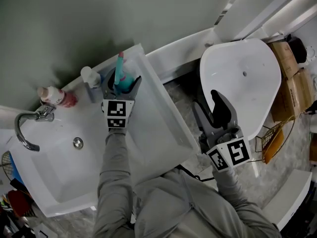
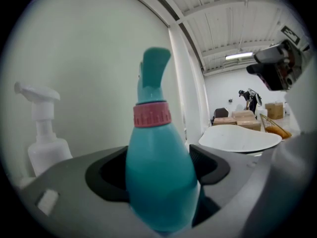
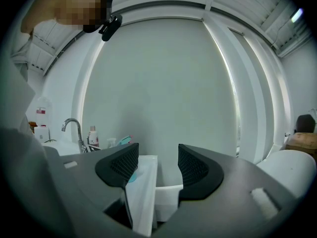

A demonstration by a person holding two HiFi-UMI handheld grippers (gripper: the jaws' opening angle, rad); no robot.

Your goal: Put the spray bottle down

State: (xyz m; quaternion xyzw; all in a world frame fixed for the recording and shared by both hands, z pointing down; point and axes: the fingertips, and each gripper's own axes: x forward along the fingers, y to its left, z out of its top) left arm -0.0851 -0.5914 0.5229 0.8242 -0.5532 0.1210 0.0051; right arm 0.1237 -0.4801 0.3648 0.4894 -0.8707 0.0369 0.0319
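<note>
A teal spray bottle (image 1: 122, 77) with a pink collar stands upright at the back corner of the white sink counter (image 1: 158, 128). My left gripper (image 1: 120, 87) is shut on its body, one jaw on each side. In the left gripper view the spray bottle (image 2: 158, 177) fills the gap of the left gripper (image 2: 159, 168), with its collar and nozzle rising above. My right gripper (image 1: 211, 111) hangs open to the right of the counter, in front of the toilet, holding nothing. In the right gripper view the right gripper (image 3: 157, 170) points toward the counter's edge and the wall.
A white pump bottle (image 1: 90, 77) stands just left of the spray bottle, also seen as the pump bottle (image 2: 42, 148). A pink-labelled bottle (image 1: 55, 97) and a chrome faucet (image 1: 29, 125) sit further left. The white toilet (image 1: 242, 78), cardboard boxes (image 1: 292, 78) and a wire basket (image 1: 275, 143) lie to the right.
</note>
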